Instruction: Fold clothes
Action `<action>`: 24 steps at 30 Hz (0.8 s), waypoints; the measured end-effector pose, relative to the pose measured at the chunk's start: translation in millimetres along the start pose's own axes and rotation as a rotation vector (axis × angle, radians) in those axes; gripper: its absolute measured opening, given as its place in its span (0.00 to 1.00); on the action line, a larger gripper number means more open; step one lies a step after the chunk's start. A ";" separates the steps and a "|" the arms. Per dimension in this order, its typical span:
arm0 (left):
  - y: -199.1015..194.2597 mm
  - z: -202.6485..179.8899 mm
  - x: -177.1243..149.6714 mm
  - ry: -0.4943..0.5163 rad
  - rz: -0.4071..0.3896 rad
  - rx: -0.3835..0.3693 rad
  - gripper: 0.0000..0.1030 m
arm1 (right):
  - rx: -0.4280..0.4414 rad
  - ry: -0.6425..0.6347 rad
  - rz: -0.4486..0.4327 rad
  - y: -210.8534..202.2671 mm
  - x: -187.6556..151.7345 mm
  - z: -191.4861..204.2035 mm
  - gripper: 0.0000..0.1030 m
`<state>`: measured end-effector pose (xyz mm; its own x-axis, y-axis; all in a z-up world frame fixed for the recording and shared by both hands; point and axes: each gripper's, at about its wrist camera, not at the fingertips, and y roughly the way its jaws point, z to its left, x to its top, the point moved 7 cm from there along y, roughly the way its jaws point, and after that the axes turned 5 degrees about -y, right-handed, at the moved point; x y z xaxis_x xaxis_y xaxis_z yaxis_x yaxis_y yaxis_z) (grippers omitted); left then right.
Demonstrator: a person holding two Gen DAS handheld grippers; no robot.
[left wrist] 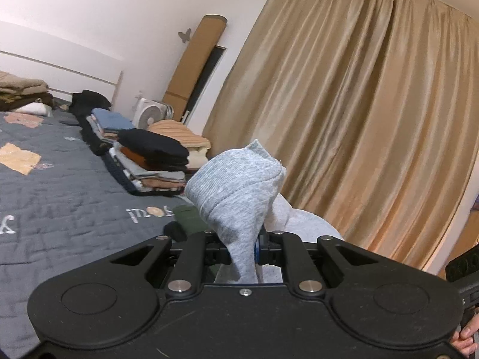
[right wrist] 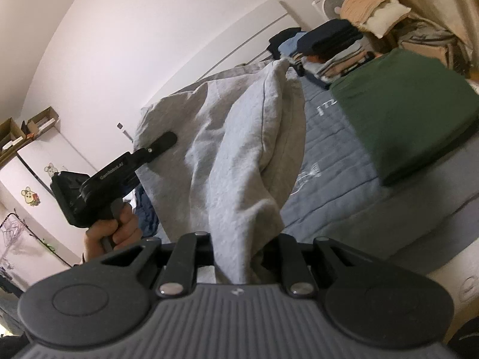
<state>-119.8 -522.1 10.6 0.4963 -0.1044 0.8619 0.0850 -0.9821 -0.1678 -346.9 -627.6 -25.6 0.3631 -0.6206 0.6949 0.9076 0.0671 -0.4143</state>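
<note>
A light grey sweatshirt (right wrist: pixel 227 137) hangs in the air between both grippers, above the bed. My left gripper (left wrist: pixel 244 248) is shut on a bunched ribbed edge of the grey sweatshirt (left wrist: pixel 239 185), which rises in a fold above the jaws. My right gripper (right wrist: pixel 244 254) is shut on another part of the same garment, the cloth draping up and away from it. In the right wrist view the left gripper (right wrist: pixel 167 140) shows from the side, held by a hand (right wrist: pixel 116 230), its fingers clamped on the sweatshirt's far edge.
A grey quilted bed cover (left wrist: pixel 60 185) lies below. Stacks of folded clothes (left wrist: pixel 155 161) line its far edge. A folded dark green garment (right wrist: pixel 407 107) lies on the bed to the right. Tan curtains (left wrist: pixel 359 104) hang behind, with a white fan (left wrist: pixel 149 116) on the floor.
</note>
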 end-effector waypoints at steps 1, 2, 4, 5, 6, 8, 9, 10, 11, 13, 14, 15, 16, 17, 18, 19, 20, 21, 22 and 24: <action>7.2 -3.5 -2.1 -0.002 0.002 -0.003 0.11 | -0.003 0.005 -0.001 -2.7 2.6 -6.4 0.15; 14.5 -7.1 -4.4 -0.003 0.004 -0.005 0.11 | -0.009 0.008 -0.002 -5.4 4.9 -13.1 0.15; 28.0 -13.6 -9.1 0.003 0.013 -0.006 0.11 | -0.018 0.012 -0.003 -11.6 8.8 -24.7 0.15; 35.5 -16.5 -10.8 0.008 0.018 -0.009 0.11 | -0.024 0.012 -0.006 -14.6 11.4 -30.9 0.15; 42.8 -18.7 -12.2 0.011 0.019 -0.010 0.11 | -0.029 0.011 -0.012 -18.1 14.6 -37.0 0.15; 57.2 -22.8 -16.1 0.003 0.016 -0.012 0.11 | -0.034 0.017 -0.024 -23.6 19.2 -49.6 0.15; 63.3 -24.3 -18.4 0.001 0.015 -0.013 0.11 | -0.036 0.025 -0.027 -25.5 21.9 -57.8 0.15; 69.1 -25.8 -20.8 0.000 0.015 -0.013 0.11 | -0.037 0.032 -0.029 -27.3 24.7 -65.8 0.15; 74.5 -27.9 -23.6 -0.001 0.019 -0.012 0.11 | -0.043 0.034 -0.025 -27.8 27.7 -72.3 0.15; 86.4 -32.7 -29.0 -0.003 0.026 -0.007 0.11 | -0.048 0.039 -0.018 -28.6 34.8 -87.0 0.15; 92.4 -34.1 -31.3 -0.003 0.026 -0.002 0.11 | -0.048 0.042 -0.014 -29.0 38.8 -95.0 0.15; 98.2 -34.4 -33.4 -0.005 0.025 0.004 0.11 | -0.046 0.043 -0.015 -29.7 42.8 -102.7 0.15; 106.1 -34.5 -34.8 -0.012 0.023 0.011 0.11 | -0.045 0.045 -0.016 -30.3 46.9 -110.4 0.15; 112.8 -33.9 -36.5 -0.020 0.022 0.017 0.11 | -0.043 0.050 -0.016 -30.0 50.8 -119.0 0.15; 119.2 -32.8 -38.4 -0.025 0.023 0.023 0.11 | -0.042 0.055 -0.015 -29.6 54.8 -127.6 0.15; 125.5 -31.9 -39.8 -0.028 0.026 0.033 0.11 | -0.042 0.057 -0.009 -28.0 58.3 -135.3 0.15; 131.7 -31.1 -41.2 -0.032 0.029 0.044 0.11 | -0.042 0.059 -0.003 -26.4 61.9 -143.0 0.15; 138.0 -30.2 -42.5 -0.035 0.033 0.054 0.11 | -0.044 0.059 0.005 -24.4 65.6 -149.8 0.15; 144.3 -28.6 -43.5 -0.036 0.038 0.065 0.11 | -0.046 0.059 0.014 -22.4 69.4 -156.7 0.15; 156.7 -25.1 -44.6 -0.039 0.046 0.083 0.11 | -0.045 0.055 0.032 -16.2 77.6 -170.4 0.15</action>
<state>-150.3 -675.3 -42.1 0.5341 -0.1413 0.8336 0.1316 -0.9600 -0.2470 -369.3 -810.0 -65.1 0.3786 -0.6607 0.6482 0.8848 0.0528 -0.4629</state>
